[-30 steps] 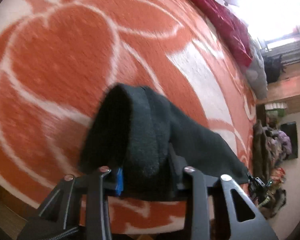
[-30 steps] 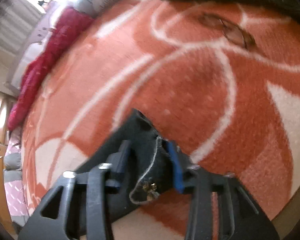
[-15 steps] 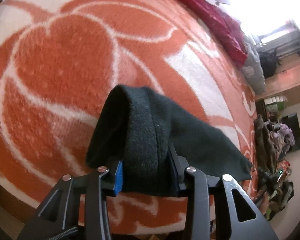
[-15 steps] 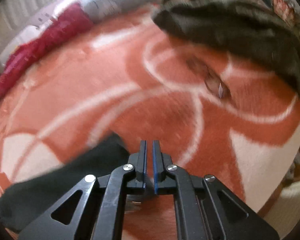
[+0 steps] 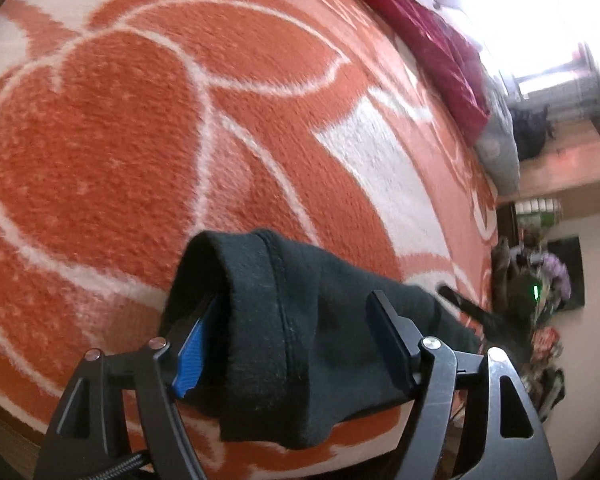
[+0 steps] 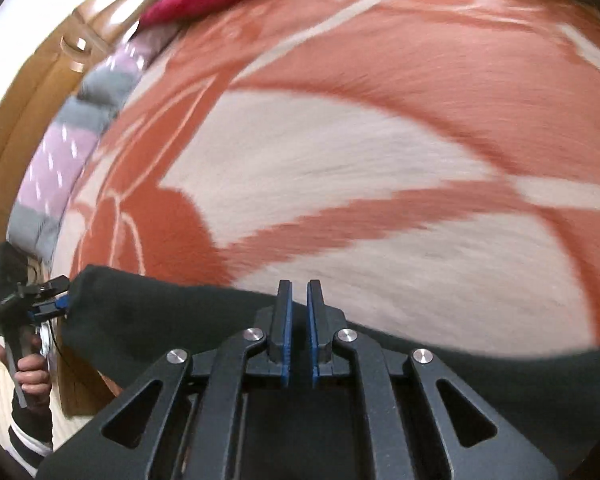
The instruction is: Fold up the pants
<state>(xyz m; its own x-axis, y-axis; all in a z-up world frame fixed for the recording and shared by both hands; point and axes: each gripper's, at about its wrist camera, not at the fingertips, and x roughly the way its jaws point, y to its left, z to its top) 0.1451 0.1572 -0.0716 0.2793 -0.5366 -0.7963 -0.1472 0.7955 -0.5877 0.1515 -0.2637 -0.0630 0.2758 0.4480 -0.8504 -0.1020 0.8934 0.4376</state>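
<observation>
- The left gripper is sitting with its fingers spread wide, dark cloth lying between them.
- The right gripper is holding its blue-lined fingers nearly together, a narrow gap showing.
- A hand is gripping the left gripper's handle.

pants: far leg end cut off behind right jaw in left wrist view; in right wrist view, cloth runs under the right gripper body, so contact with its nearly closed jaws cannot be told.
left gripper: left jaw partly buried in the cuff fold; grip cannot be told.
blanket: ahead of the jaws in right wrist view, smeared by motion blur, pattern edges soft.
clutter: right of the jaws by the floor, too small and blurred to identify.
window area: far beyond the jaws, blown out white, no detail.
</observation>
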